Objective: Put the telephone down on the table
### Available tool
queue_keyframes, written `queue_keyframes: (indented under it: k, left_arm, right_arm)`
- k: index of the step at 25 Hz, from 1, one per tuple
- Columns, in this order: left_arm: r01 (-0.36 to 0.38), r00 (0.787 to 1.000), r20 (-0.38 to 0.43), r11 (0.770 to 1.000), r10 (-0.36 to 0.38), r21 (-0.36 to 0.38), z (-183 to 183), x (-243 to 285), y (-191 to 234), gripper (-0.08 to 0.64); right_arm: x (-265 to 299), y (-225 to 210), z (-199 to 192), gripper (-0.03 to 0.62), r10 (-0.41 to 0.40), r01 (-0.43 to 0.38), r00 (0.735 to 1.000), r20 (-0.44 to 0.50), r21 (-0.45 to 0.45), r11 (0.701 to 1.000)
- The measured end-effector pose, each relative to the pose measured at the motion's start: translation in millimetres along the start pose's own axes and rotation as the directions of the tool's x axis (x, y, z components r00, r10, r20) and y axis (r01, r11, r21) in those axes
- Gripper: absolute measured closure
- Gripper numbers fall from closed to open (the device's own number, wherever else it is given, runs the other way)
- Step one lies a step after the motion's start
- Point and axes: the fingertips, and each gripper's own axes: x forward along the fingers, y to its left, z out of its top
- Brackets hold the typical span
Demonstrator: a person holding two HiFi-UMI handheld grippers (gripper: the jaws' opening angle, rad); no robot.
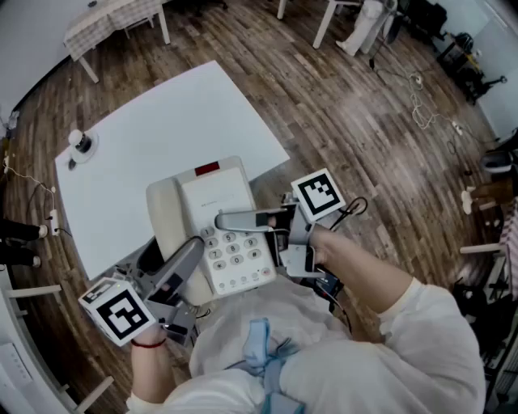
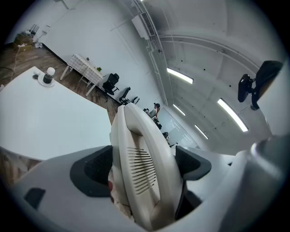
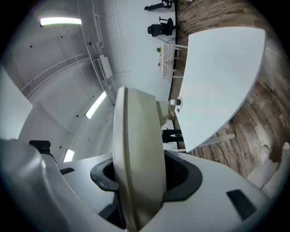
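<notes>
A beige telephone (image 1: 212, 212) with its handset (image 1: 164, 217) on the left side and a keypad is held in the air over the near edge of the white table (image 1: 154, 129). My left gripper (image 1: 174, 257) is shut on the handset's near end; in the left gripper view the ribbed handset (image 2: 136, 131) fills the left gripper (image 2: 140, 168) from pad to pad. My right gripper (image 1: 235, 222) is shut on the phone's right edge, one finger lying over the keypad. In the right gripper view the phone's edge (image 3: 136, 131) stands upright in the right gripper (image 3: 145, 174).
A small round white object on a dark base (image 1: 81, 144) stands on the table's far left part. Beyond it is wooden floor, a cloth-covered table (image 1: 109, 20), chair legs and cables (image 1: 421, 109). The person's white sleeve (image 1: 380, 283) is close behind the phone.
</notes>
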Motion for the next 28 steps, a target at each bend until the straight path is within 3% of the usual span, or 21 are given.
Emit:
queue_keyframes:
  k: [28]
  left_arm:
    - [0.023, 1.000, 0.012, 1.000, -0.023, 0.011, -1.6, -1.4, -5.9, 0.123]
  right_arm:
    - [-1.2, 9.8, -4.3, 0.347, 0.070, -0.070, 0.998, 0.005, 0.034, 0.997]
